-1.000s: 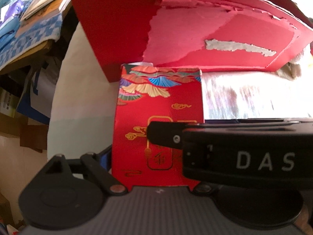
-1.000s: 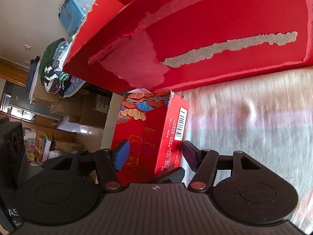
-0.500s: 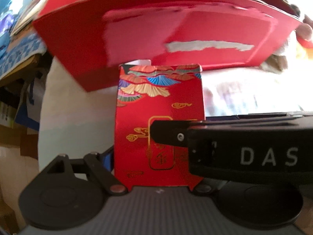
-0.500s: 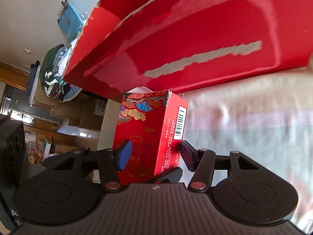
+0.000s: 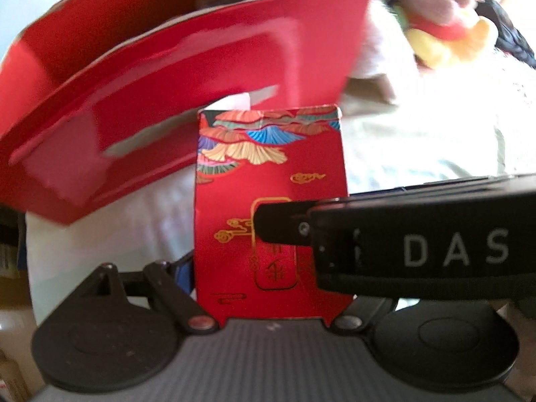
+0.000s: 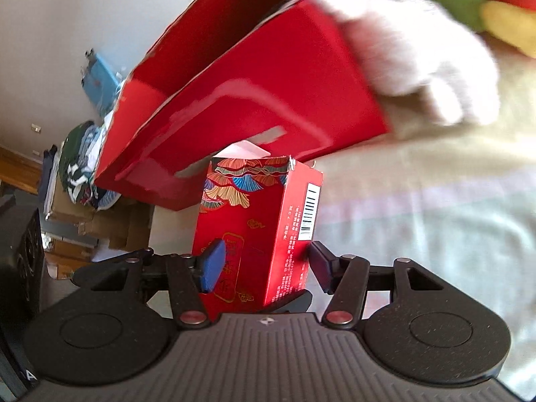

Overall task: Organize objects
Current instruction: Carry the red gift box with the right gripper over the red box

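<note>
A small red box (image 5: 268, 167) with gold and blue fan patterns stands upright between the fingers of my left gripper (image 5: 268, 274), which is shut on its narrow sides. My right gripper (image 6: 264, 264) is shut on the same small red box (image 6: 248, 221), with its blue pads on the front and back faces. In the left wrist view, the right gripper's finger (image 5: 284, 224) crosses the box's front. A white slip (image 6: 241, 149) pokes out of the box top. A large red carton (image 5: 167, 83) (image 6: 251, 100) lies tilted just beyond it.
A pale bed sheet (image 6: 418, 217) spreads below and to the right. A yellow, red and green plush toy (image 5: 445, 40) (image 6: 495, 10) and white fluffy fabric (image 6: 418, 57) lie at the upper right. A clothes pile (image 6: 80, 167) and cardboard boxes (image 6: 110, 224) are off to the left.
Both views have swung: the large red carton now sits further left and more tilted, and the plush toy has come into sight. Both grippers still hold the small red box.
</note>
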Available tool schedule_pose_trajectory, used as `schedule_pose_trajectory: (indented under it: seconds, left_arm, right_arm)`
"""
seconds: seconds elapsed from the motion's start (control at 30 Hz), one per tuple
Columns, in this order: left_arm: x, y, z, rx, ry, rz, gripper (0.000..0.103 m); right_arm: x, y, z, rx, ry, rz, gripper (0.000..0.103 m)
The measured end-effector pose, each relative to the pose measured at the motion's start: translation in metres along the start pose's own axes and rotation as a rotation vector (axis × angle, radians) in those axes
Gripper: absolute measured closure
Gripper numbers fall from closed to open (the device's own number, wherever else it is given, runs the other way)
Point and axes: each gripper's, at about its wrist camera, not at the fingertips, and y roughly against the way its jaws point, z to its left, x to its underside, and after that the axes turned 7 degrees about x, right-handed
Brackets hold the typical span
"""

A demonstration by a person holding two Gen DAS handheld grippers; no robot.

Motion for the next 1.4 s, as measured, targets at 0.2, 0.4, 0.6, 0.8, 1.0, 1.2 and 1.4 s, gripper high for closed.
schedule_pose_trajectory:
  seconds: [0.2,0.4,0.6,0.8,1.0,1.2,1.4]
  left_arm:
    - [-0.011,-0.003,-0.049,0.014,-0.102,-0.002,0.019]
    - [-0.020,-0.001,-0.097,0.032,-0.191,-0.026,0.019]
    - [-0.032,0.016,-0.125,0.046,-0.254,-0.114,0.019]
    - [-0.049,0.027,-0.137,0.042,-0.282,-0.245,0.019]
    - [-0.062,0.054,-0.126,0.007,-0.271,-0.360,0.019]
    - [-0.077,0.085,-0.086,-0.004,-0.180,-0.425,0.019]
    - [-0.089,0.101,-0.034,-0.062,-0.094,-0.466,0.019]
  right_arm:
    - [0.001,0.026,-0.027,0.025,-0.024,-0.038,0.044]
    - [0.003,0.054,-0.052,0.043,-0.051,-0.084,0.044]
    - [0.007,0.092,-0.067,0.050,-0.040,-0.207,0.044]
    - [0.008,0.129,-0.074,0.016,-0.042,-0.356,0.045]
    - [-0.009,0.150,-0.067,-0.037,-0.002,-0.470,0.047]
    - [-0.041,0.140,-0.039,-0.081,0.061,-0.494,0.048]
    - [-0.075,0.112,0.003,-0.146,0.144,-0.465,0.049]
